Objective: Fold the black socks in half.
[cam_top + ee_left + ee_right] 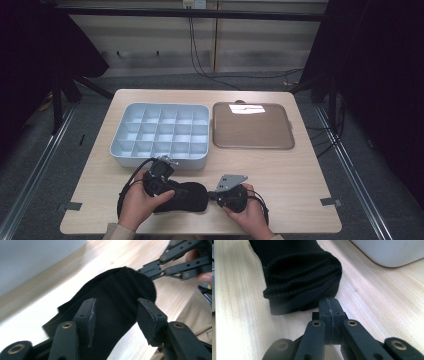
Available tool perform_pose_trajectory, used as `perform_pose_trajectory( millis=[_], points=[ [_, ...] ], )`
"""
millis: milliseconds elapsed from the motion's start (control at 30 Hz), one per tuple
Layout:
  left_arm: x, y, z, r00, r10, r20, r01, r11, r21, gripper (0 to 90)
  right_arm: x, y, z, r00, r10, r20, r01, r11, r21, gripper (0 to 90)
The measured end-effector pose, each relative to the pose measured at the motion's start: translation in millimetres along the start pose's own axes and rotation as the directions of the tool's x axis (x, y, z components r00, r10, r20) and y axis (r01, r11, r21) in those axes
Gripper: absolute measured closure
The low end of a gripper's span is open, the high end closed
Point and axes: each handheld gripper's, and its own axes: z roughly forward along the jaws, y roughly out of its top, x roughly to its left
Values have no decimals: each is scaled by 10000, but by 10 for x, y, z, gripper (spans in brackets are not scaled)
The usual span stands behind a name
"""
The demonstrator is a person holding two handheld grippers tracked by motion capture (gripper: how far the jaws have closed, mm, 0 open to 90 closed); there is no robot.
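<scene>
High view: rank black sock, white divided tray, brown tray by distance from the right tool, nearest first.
From the right tool:
1. black sock, right at its tip, on the table's near edge.
2. white divided tray, beyond it, left of centre.
3. brown tray, far right; close to the divided tray's range, though slightly farther.

Overhead glare on tray [247, 108]; surroundings dark, close-ups perhaps soft.

My table, with three things on it

My wooden table [300, 185] carries a grey compartment tray [160, 132], a brown flat tray [252, 126] and a black sock [187, 197].
</scene>
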Motion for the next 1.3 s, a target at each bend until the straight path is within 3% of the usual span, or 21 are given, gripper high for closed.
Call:
perform_pose_trajectory(
  millis=[433,1300],
  points=[
    [154,-108,-32,9973,-286,-675,285,9996,-22,404,1,1,0,10000,-6,9,6,10000,9,900],
    [306,-239,-29,9931,-731,-915,734,9973,0,402,1,0,1,10000,-64,16,64,10000,-4,900]
  ],
)
